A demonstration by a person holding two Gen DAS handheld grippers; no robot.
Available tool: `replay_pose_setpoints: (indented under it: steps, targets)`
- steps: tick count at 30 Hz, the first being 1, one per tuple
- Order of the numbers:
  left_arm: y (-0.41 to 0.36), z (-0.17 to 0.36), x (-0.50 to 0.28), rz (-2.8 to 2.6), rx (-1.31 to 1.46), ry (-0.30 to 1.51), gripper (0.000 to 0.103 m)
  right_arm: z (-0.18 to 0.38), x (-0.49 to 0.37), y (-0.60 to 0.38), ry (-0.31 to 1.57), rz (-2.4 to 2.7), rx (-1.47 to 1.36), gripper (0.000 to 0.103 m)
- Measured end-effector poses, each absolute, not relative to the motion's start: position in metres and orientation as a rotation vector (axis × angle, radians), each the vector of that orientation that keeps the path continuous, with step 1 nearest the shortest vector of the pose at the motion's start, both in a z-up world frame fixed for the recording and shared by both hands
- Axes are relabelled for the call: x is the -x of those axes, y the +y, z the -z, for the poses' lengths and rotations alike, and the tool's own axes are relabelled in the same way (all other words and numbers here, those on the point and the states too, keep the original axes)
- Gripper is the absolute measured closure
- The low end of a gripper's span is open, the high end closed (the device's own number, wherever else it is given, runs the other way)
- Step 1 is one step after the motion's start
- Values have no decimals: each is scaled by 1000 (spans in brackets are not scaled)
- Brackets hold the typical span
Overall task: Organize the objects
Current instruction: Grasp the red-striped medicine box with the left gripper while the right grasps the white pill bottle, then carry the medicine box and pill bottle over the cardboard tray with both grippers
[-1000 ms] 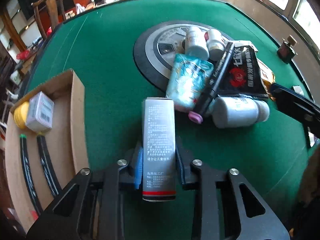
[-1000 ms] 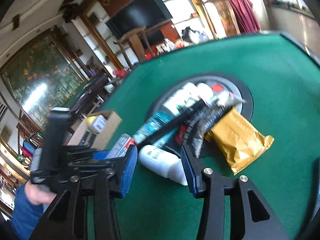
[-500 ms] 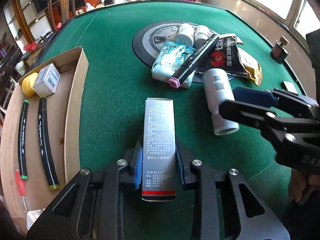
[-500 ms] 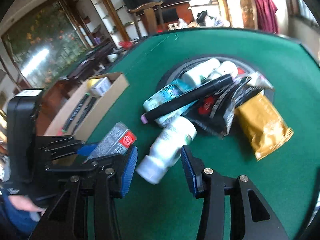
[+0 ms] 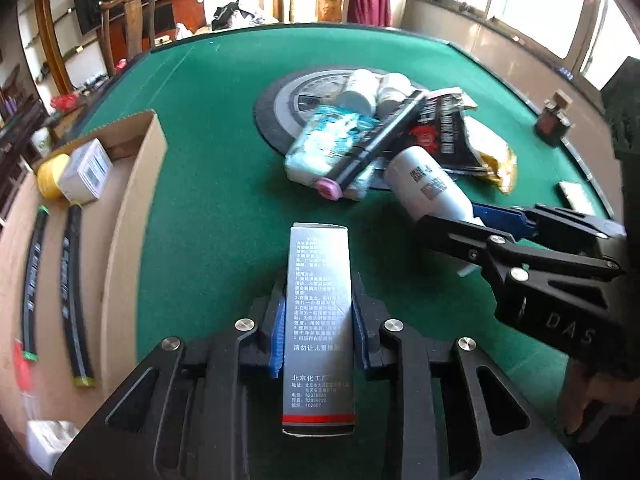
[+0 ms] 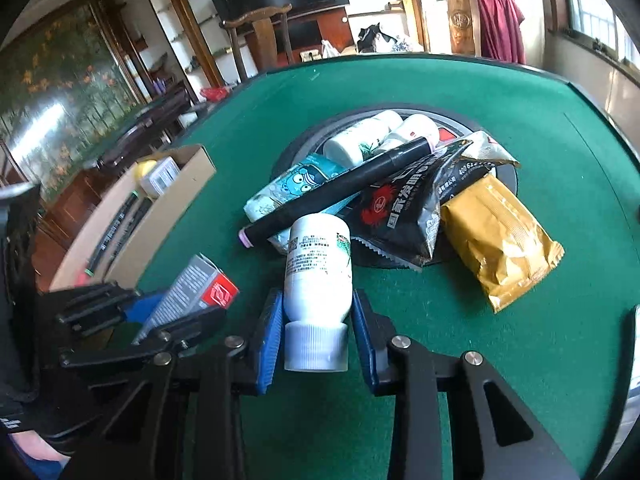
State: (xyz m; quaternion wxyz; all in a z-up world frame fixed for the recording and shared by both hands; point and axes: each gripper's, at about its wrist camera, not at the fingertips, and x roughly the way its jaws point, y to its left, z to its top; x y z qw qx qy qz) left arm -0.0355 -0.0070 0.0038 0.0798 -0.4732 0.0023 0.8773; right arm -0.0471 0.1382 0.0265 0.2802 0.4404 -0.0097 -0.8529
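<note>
white bottle (image 5: 430,190): cap end hidden behind my right gripper (image 5: 476,228) in left view
cardboard box (image 5: 132,208): near end cut off by frame edge
silver carton (image 5: 318,320): small print too fine to read
white block (image 5: 48,440): bottom-left, partly cropped, can't identify
gold pouch (image 5: 494,158): mostly covered by black packet (image 5: 444,128)

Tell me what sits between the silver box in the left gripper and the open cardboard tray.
Nothing visible blocks it. The left gripper holds the tall silver printed box, and only bare green felt table lies between it and the near wall of the cardboard tray. The right gripper and its white plastic bottle sit on the opposite side.
</note>
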Motion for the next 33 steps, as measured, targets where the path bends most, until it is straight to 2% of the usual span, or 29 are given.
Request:
replay_pose_setpoints:
  steps: [20, 33]
  targets:
    - [-13, -30, 10, -2597, 1346, -101, 77, -31, 45, 137, -122, 2242, -1133, 70]
    - [-44, -60, -6, -2634, 1251, -188, 77, -34, 37, 133, -198, 2214, -1116, 70]
